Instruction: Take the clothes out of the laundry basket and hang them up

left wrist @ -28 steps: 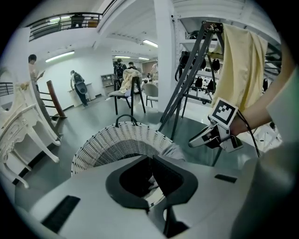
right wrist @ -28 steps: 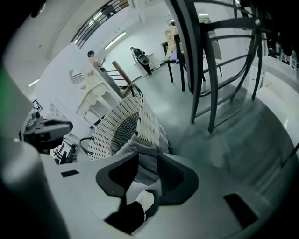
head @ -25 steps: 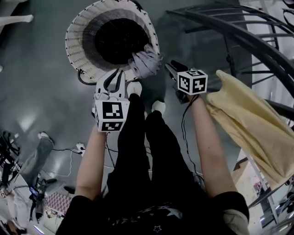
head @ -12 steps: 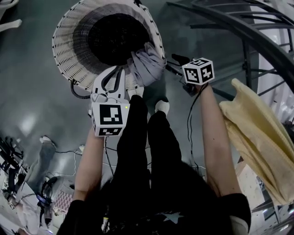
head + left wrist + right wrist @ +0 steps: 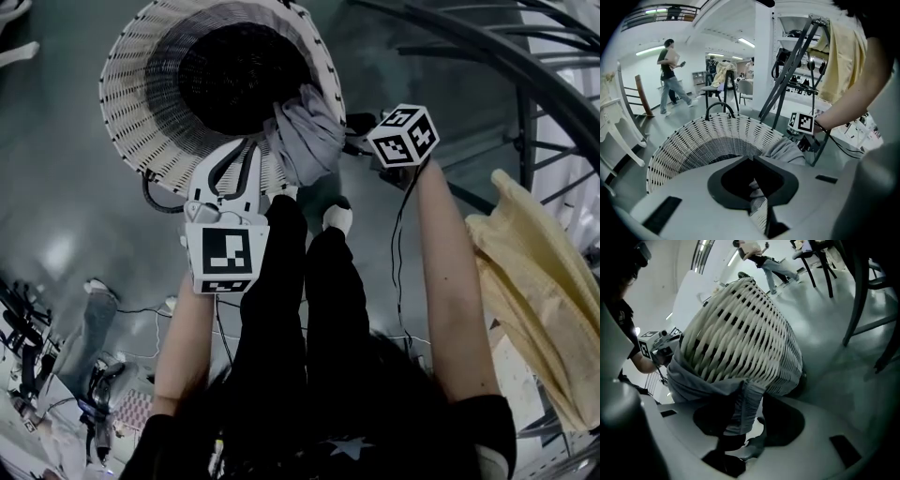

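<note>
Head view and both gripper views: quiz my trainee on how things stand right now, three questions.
1. True or false: the grey garment lies flat on the floor beside the white woven laundry basket.
2. What stands between the jaws of the right tool? A) the grey garment B) the yellow cloth C) nothing
3. Fill in: the yellow cloth hangs on a dark metal ____.

Key
1. False: it is draped over the basket's rim.
2. A: a fold of it hangs between the jaws, which have just been closing but do not clamp it yet.
3. rack
</note>
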`<state>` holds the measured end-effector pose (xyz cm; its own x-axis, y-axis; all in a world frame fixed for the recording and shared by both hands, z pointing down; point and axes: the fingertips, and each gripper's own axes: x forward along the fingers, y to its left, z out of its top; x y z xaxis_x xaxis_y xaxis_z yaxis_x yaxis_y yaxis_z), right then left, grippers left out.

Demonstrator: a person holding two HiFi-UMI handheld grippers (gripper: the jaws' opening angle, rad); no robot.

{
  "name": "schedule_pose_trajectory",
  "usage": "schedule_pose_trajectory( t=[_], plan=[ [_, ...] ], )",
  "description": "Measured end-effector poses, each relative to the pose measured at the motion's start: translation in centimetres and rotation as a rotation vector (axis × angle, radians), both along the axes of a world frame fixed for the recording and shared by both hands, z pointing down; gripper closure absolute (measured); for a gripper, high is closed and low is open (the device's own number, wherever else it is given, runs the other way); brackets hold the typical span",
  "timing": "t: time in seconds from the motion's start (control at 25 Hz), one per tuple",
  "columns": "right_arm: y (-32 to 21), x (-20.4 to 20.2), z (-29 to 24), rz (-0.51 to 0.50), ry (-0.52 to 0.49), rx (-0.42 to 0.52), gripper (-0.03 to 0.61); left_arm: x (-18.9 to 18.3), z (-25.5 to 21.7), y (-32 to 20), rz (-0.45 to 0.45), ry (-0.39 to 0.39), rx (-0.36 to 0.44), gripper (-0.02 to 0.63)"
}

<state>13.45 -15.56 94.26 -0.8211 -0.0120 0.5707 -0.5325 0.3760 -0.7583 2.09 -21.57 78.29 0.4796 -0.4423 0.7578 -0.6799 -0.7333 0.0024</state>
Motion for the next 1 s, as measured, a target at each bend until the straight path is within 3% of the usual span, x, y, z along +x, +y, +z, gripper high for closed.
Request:
schedule_pose_trajectory(
  t=[0.36,0.76,1.0],
  plan=[
    [0.0,2.0,-1.3,0.096,0.107,0.066,0.534,-0.6,-0.1,1.2,0.012,-0.041,-0.009,0.571],
    [1.1,3.9,-6.3,0.001,0.361,0.205,0.548,0.4,-3.0,4.8,0.027,-0.074,-0.019,0.572],
    [2.0,4.4,-10.7,0.053,0.426,0.213,0.549,0.5,-4.9,7.7,-0.012,-0.09,-0.038,0.571]
  ],
)
